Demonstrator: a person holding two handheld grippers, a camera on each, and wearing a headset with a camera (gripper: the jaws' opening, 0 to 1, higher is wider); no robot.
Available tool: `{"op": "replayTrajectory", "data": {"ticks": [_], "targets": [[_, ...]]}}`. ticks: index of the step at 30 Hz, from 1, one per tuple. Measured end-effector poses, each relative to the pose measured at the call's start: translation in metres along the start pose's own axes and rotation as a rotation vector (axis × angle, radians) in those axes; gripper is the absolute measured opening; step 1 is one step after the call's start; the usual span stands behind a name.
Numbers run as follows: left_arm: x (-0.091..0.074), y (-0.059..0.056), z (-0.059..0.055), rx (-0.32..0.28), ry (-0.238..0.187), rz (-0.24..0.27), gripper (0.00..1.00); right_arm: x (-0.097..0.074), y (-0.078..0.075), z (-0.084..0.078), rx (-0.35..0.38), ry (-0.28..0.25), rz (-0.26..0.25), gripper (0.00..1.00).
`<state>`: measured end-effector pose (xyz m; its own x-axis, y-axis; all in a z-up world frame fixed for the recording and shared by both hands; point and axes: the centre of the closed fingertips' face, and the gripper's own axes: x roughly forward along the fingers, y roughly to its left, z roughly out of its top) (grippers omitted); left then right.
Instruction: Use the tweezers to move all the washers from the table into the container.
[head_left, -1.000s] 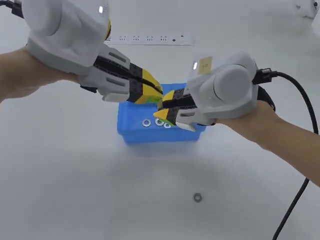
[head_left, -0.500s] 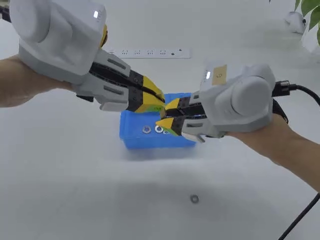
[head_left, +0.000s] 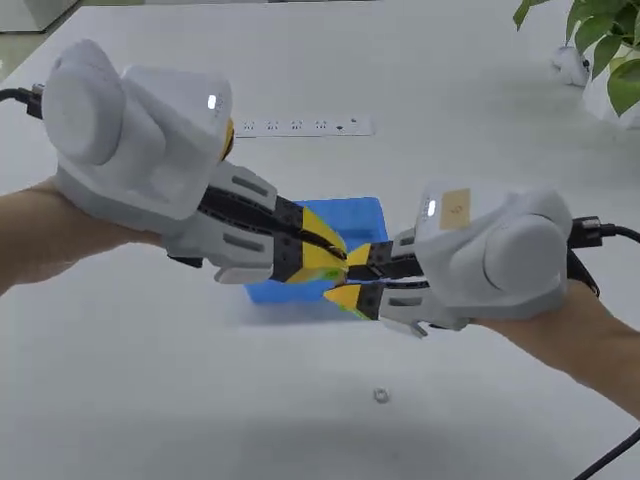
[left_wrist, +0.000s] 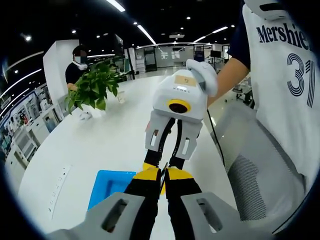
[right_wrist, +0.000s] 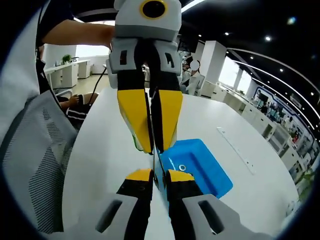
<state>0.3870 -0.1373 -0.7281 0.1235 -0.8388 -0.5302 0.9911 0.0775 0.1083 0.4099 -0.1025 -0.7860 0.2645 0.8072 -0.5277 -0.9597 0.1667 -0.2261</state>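
We hold tip to tip above the desk (head_left: 120, 380)
Left gripper (head_left: 338, 262) and right gripper (head_left: 347, 287), over the container (head_left: 352, 214), both pinch the tweezers (right_wrist: 155, 167); the washer (head_left: 381, 396) lies on our side of the fingers, nearer the right pair

white table (head_left: 120, 400), potted plant (left_wrist: 92, 87), ceiling striplights (left_wrist: 147, 34)
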Motion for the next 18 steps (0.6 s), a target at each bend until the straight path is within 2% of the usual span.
{"op": "replayTrajectory", "data": {"ticks": [8, 18], "targets": [[0.012, -0.018, -0.001, -0.013, -0.012, -0.023, 0.07, -0.012, 0.022, -0.016, 0.028, 0.011, 0.007, 0.11], [0.025, -0.035, -0.013, -0.049, -0.01, -0.055, 0.06, -0.012, 0.044, -0.032, 0.078, 0.019, 0.028, 0.11]]}}
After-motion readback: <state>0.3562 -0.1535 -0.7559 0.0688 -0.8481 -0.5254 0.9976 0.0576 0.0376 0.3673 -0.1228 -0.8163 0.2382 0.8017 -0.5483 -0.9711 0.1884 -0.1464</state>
